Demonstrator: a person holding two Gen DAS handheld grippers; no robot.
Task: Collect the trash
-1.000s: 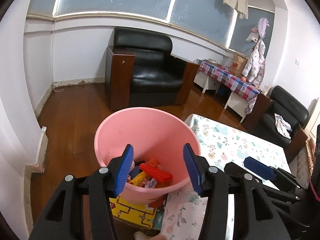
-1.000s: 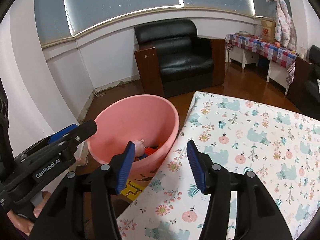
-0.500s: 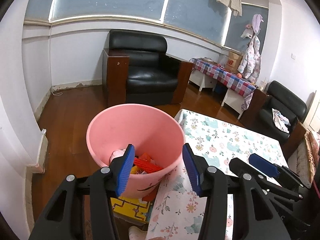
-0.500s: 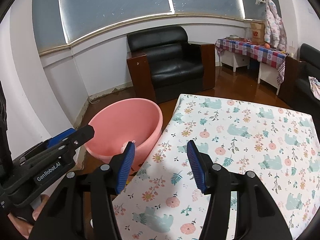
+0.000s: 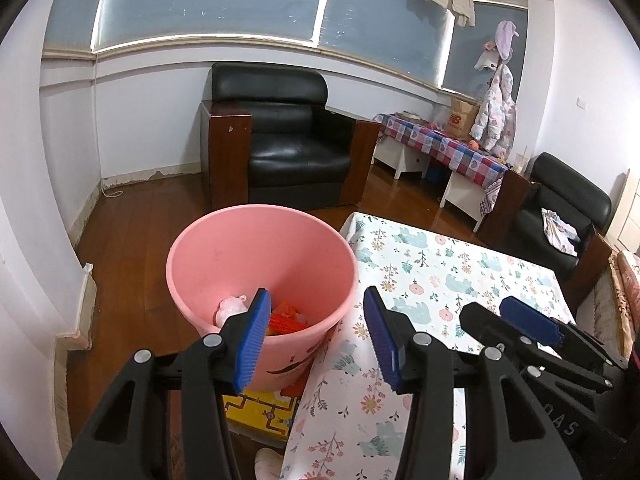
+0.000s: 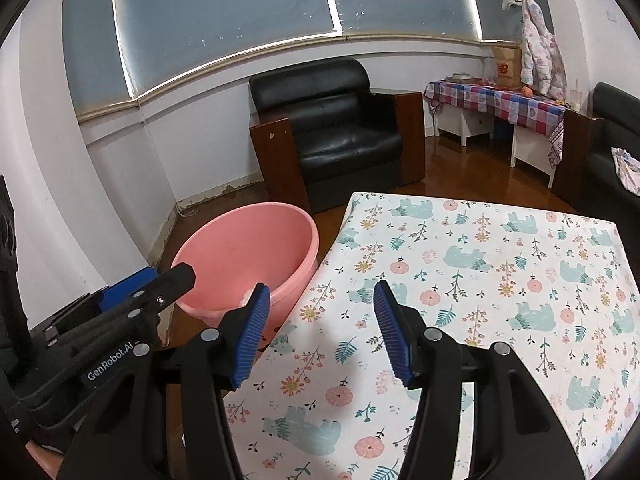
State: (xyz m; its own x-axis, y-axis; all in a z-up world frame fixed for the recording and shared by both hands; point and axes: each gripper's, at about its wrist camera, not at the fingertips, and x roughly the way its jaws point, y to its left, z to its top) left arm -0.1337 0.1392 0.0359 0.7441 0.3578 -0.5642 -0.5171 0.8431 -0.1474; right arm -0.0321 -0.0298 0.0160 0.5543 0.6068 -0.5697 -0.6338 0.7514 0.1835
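Moved: both grippers back from the pink bin [image 5: 262,276]; it looks farther now.
Left gripper [image 5: 316,340]: released, empty.
Right gripper [image 6: 320,330]: released, empty.
Trash [image 5: 280,314]: inside bin, beside table's [image 6: 500,280] left edge.
Risk: careless swing tips bin.

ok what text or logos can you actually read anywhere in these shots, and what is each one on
"GenRobot.AI": white lettering on the side of the left gripper.
"OAS": partial lettering on the right gripper.
"NB" logo, red: on the brown paper bag.
Dark print on the pink bucket: too blurred to read.
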